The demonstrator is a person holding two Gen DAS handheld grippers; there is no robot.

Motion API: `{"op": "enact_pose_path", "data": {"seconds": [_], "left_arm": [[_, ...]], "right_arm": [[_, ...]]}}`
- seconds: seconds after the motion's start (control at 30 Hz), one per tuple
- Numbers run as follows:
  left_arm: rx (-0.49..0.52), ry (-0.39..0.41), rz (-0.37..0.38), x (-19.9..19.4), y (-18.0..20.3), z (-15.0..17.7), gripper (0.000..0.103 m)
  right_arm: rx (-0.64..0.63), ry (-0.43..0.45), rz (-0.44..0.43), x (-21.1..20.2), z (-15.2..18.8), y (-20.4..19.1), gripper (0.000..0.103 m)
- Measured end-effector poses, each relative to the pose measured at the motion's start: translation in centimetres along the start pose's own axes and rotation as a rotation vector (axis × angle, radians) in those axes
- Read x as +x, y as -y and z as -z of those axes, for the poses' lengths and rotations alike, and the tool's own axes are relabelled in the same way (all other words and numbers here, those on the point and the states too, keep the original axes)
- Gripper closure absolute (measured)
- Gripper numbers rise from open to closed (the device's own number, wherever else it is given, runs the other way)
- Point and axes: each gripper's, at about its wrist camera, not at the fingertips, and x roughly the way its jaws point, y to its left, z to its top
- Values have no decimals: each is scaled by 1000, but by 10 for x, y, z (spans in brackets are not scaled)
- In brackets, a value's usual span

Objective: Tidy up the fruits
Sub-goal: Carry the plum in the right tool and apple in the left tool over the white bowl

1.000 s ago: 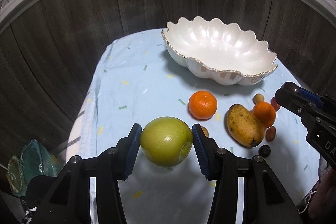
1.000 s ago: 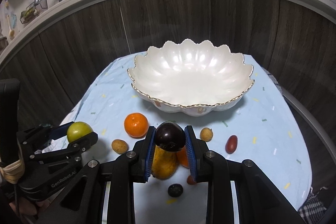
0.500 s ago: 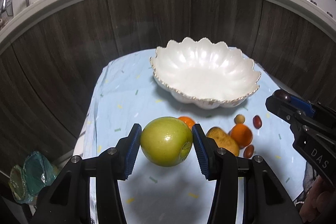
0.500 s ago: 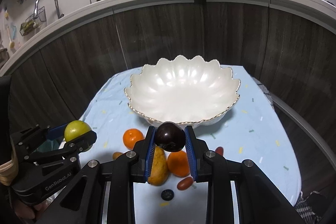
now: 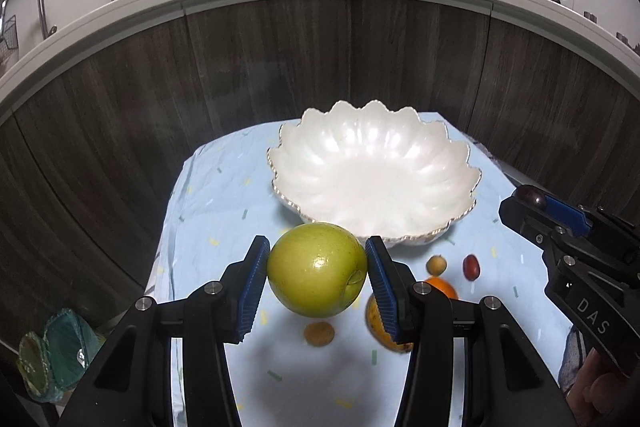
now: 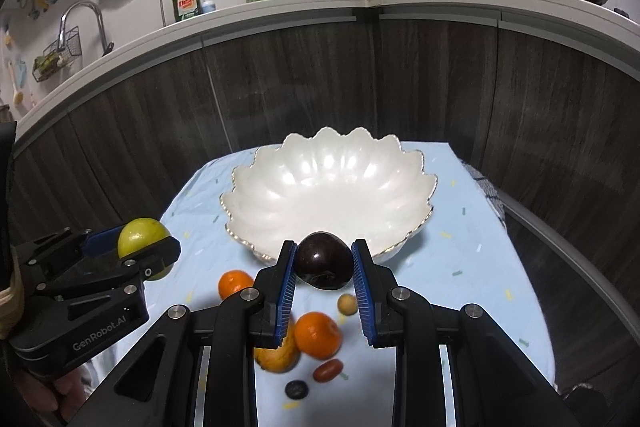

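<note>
My left gripper clamping a green apple, my right gripper grasping a dark plum, white bowl just beyond both

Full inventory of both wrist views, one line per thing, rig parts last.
bowl: 1, white with scalloped gilt rim, empty, far middle of the cloth
green apple: 1, yellow-green, clamped in the left gripper, above the cloth
dark plum: 1, near black, clamped in the right gripper
oranges: 2, orange, on the cloth in front of the bowl
mango: 1, yellow-orange, beside the nearer orange, partly hidden
small tan fruits: 2, on the cloth
small red fruits: 2, on the cloth
dark berry: 1, near edge of the cloth
tablecloth: 1, pale blue with flecks
kitchen counter: pans, dishes, soap bottle behind
left gripper: black, blue pads
right gripper: black, blue pads
</note>
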Motion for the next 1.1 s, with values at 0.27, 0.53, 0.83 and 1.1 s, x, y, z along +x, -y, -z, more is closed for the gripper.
{"op": "enact_pose_path", "data": {"seconds": [0.27, 0.53, 0.83, 1.1], "left_arm": [[8, 23, 6, 6, 5, -18, 55], [11, 25, 12, 19, 10, -31, 55], [15, 22, 15, 40, 12, -44, 55], [19, 14, 23, 61, 13, -51, 54]], "right_arm": [[-1, 21, 15, 7, -18, 12, 74], [-7, 28, 21, 21, -32, 23, 74], [-5, 12, 16, 43, -37, 30, 74], [4, -8, 18, 62, -40, 38, 74]]}}
